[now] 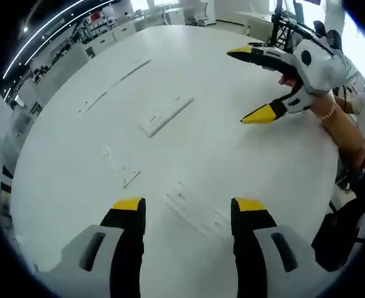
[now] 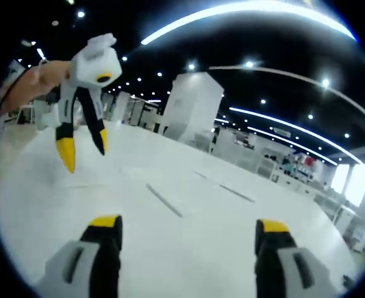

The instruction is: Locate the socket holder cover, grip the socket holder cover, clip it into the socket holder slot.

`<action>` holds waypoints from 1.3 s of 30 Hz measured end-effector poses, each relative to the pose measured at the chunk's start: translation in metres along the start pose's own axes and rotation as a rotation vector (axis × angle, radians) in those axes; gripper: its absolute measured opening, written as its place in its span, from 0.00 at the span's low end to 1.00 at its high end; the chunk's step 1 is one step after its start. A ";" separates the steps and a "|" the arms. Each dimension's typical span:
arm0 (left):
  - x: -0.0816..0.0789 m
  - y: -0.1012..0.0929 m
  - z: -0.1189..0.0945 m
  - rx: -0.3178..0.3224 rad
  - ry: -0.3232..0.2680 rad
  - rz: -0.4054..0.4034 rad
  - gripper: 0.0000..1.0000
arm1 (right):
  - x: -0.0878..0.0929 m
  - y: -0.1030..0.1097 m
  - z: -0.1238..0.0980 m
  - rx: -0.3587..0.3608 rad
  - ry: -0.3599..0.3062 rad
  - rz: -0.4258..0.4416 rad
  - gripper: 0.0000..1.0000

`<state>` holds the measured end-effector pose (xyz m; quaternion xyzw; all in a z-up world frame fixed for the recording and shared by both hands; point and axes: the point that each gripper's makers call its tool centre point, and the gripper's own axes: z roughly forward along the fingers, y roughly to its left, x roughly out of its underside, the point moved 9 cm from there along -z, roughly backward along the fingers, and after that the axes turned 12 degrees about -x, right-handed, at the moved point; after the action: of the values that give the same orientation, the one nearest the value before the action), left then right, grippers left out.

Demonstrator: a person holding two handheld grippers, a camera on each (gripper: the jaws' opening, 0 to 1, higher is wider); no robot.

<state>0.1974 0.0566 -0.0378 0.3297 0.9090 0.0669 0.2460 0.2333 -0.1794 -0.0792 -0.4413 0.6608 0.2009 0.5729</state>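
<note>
So I'm holding my left hand-held gripper (image 1: 189,208) low over the white tabletop (image 1: 251,161) with its yellow-tipped jaws spread wide and nothing between them. Just past the tips, a flat white socket holder piece (image 1: 197,211) is lying on the tabletop, sitting between the two jaws in the left gripper view. A bit further out there's another small white flat piece (image 1: 123,166), then a longer white strip (image 1: 166,116) lying at an angle near the middle, and a long thin white rail (image 1: 115,84) well beyond that toward the far edge. I honestly can't tell which of these white parts is the cover and which is the holder, they're all pale on a pale surface. My right hand-held gripper (image 1: 254,84) is hovering over the far right side of the tabletop, jaws spread apart and holding nothing, with my forearm (image 1: 344,130) trailing off behind it. In the right gripper view, my right one's own jaws (image 2: 189,226) are spread wide over bare tabletop, a thin strip (image 2: 164,200) is lying ahead, and my left hand-held gripper is hanging at the upper left, pointing down.
</note>
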 end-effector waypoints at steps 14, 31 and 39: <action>0.008 0.000 0.022 -0.001 0.181 -0.075 0.49 | -0.003 0.000 0.003 -0.008 -0.004 -0.013 0.88; 0.021 -0.001 0.017 0.015 0.325 -0.113 0.40 | -0.004 0.005 0.002 -0.004 -0.006 -0.011 0.88; 0.027 -0.004 0.012 0.011 0.395 -0.132 0.34 | -0.003 0.008 0.003 -0.008 0.010 -0.027 0.87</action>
<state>0.1836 0.0705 -0.0604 0.2512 0.9596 0.1089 0.0649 0.2285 -0.1719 -0.0791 -0.4535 0.6569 0.1939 0.5704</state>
